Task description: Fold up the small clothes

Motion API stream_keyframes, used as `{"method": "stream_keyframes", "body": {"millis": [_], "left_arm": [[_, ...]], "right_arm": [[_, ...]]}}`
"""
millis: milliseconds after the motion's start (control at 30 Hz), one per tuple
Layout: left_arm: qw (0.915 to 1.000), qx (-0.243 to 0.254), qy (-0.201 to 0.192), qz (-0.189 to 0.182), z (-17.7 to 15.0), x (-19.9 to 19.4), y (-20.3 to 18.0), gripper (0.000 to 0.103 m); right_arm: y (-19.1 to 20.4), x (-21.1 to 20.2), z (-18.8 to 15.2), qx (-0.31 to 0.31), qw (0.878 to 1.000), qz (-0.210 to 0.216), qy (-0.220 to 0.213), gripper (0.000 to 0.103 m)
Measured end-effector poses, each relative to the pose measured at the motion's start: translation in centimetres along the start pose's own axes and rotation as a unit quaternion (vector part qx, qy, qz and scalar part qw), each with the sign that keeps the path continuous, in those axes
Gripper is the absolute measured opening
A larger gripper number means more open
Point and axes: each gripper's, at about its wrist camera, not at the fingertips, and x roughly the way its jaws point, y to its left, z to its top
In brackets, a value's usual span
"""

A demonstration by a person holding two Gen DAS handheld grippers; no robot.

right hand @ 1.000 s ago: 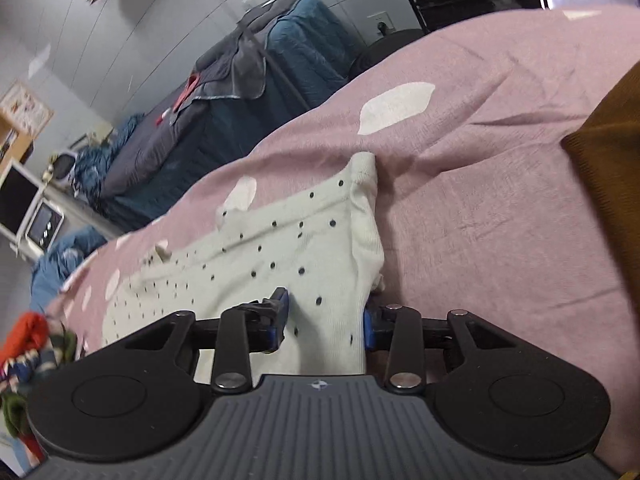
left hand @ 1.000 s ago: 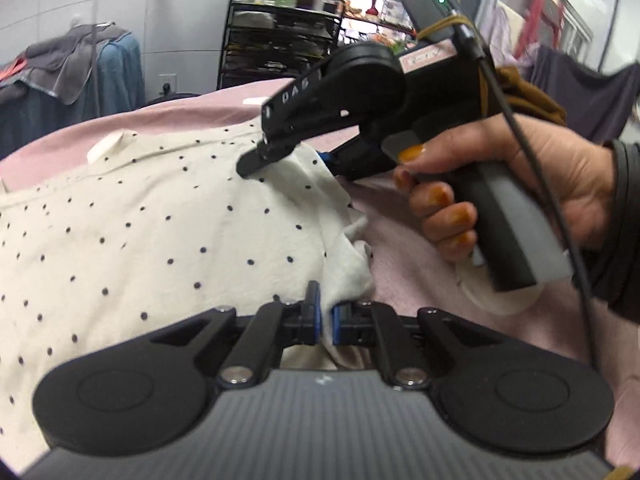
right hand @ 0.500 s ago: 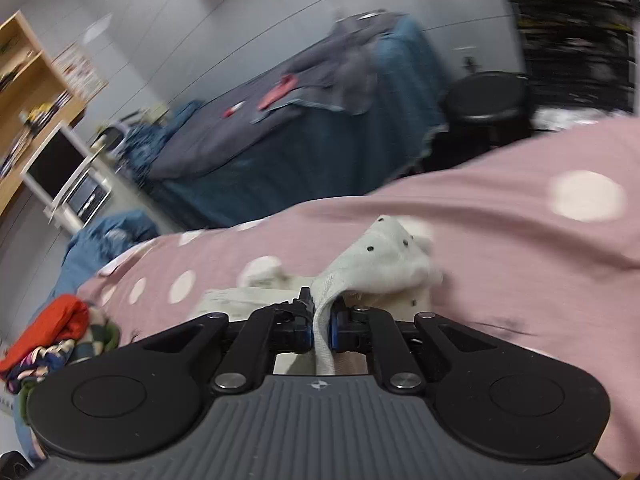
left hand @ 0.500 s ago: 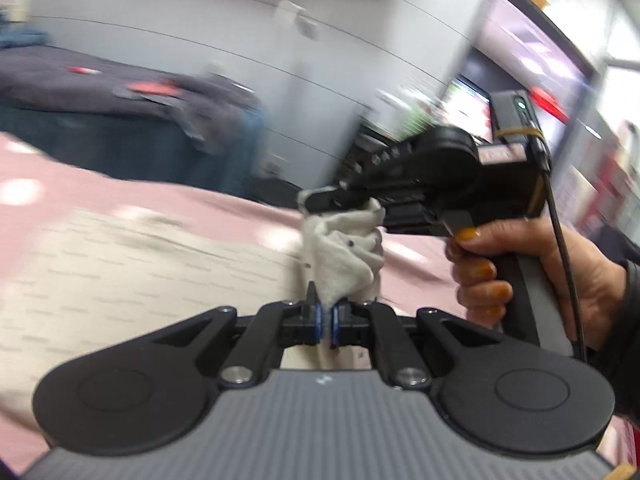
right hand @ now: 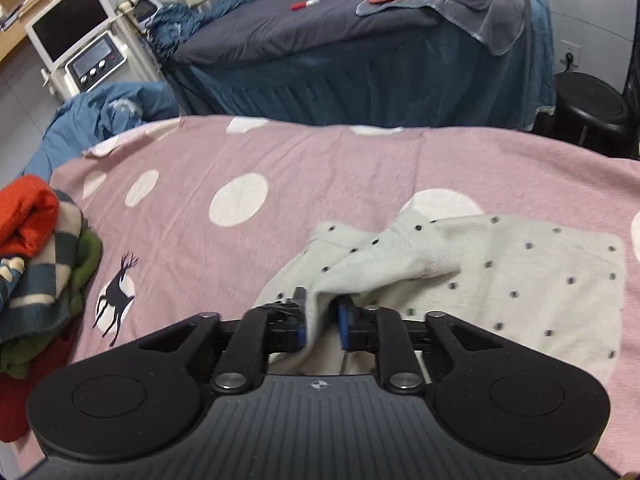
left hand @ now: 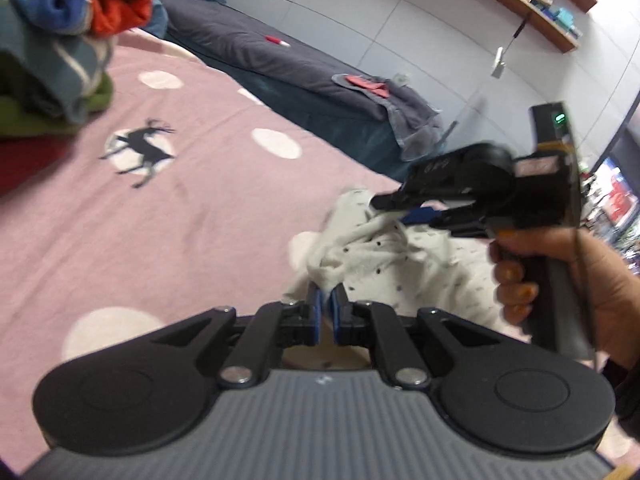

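- A pink bedspread (right hand: 320, 160) with white dots and a deer print fills the middle of both views; it is the surface on which the folding is done.
- The spotted white garment (right hand: 520, 280) lies at the lower right of the right wrist view, one edge lifted and doubled over the flat part. The step in hand is judged to be the first fold, carried across and not yet laid down.
- The right gripper (right hand: 322, 322) is seen narrowed on a bunched edge of the garment, cloth filling the gap between its fingers.
- The left gripper (left hand: 325, 306), low in the centre of the left wrist view, is nearly closed with a corner of the same garment pinched in it.
- The next move is judged to call for both held edges to be lowered evenly onto the flat part, then let go so that no crease is dragged.
- A pile of coloured clothes (right hand: 36, 264) sits at the left edge, well apart from the garment; nothing is seen in the way.
- A dark bed (right hand: 360, 40) and a black stool (right hand: 592, 108) stand behind, across the top of the frame.
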Motion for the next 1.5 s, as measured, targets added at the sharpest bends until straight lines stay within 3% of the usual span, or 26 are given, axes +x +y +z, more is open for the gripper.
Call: {"method": "stream_keyframes", "body": {"millis": [100,167,300,400,467,567,600,700,733,800,900,1000,1067,1200,1367,1433,1500], "left_arm": [[0.999,0.033,-0.012,0.026,0.1,-1.5,-0.7,0.012],[0.9979,0.061,-0.019,0.004,0.9,-2.1,-1.9,0.017],[0.9935,0.105,-0.008,-0.042,1.9,-0.7,-4.3,0.018],[0.9929,0.114,0.033,-0.006,1.2,2.3,-4.5,0.018],[0.9905,0.118,0.067,0.022,0.2,4.3,-3.6,0.019],[0.9917,0.113,0.061,0.007,-0.5,3.9,-2.6,0.02],[0.9921,0.106,0.067,0.006,-0.3,3.4,-2.5,0.025],[0.9955,0.081,0.048,-0.011,0.1,0.4,-2.1,0.071],[0.9957,0.081,0.041,-0.018,0.0,-0.7,-2.2,0.079],[0.9951,0.079,0.047,-0.035,-0.3,-2.1,-2.3,0.08],[0.9936,0.013,0.074,-0.085,-1.5,-3.2,-1.6,0.08],[0.989,-0.046,0.09,-0.107,-3.1,-2.8,-0.3,0.08],[0.988,-0.067,0.101,-0.096,-4.1,-2.0,0.5,0.08],[0.9833,-0.112,0.084,-0.116,-4.2,-0.5,1.3,0.08],[0.9826,-0.123,0.062,-0.125,-3.0,2.9,1.0,0.077],[0.9836,-0.122,0.056,-0.121,-2.4,4.0,0.8,0.073],[0.9827,-0.134,0.051,-0.118,-2.0,5.0,0.7,0.068]], "right_arm": [[0.2,-1.7,-0.3,0.019,0.998,0.046,-0.041,0.05],[0.3,-3.5,-0.2,0.028,0.995,0.049,-0.078,0.052],[-0.8,-6.7,-0.7,0.026,0.995,0.029,-0.089,0.047],[-1.3,-8.0,-3.1,-0.037,0.996,0.004,-0.078,0.044],[-1.9,-7.4,-5.0,-0.058,0.997,-0.032,-0.048,0.044],[-3.7,-5.8,-7.8,-0.067,0.995,-0.071,-0.006,0.043],[-4.3,-5.7,-8.5,-0.066,0.996,-0.066,-0.009,0.043],[-4.9,-7.6,-8.6,-0.051,0.997,-0.044,-0.043,0.045],[-5.2,-8.5,-8.6,-0.034,0.997,-0.04,-0.059,0.047],[-5.9,-10.7,-8.7,-0.009,0.996,-0.022,-0.087,0.059],[-7.0,-13.1,-9.7,0.012,0.995,-0.016,-0.103,0.084],[-9.0,-14.2,-11.8,0.058,0.994,0.011,-0.09,0.093],[-10.3,-14.3,-13.4,0.096,0.993,0.042,-0.061,0.093],[-12.2,-13.9,-16.2,0.158,0.982,0.099,-0.035,0.091],[-13.2,-11.8,-16.0,0.217,0.968,0.12,-0.041,0.084],[-13.6,-10.5,-15.0,0.233,0.963,0.125,-0.047,0.068],[-14.1,-9.2,-13.9,0.253,0.957,0.127,-0.056,0.059]]}}
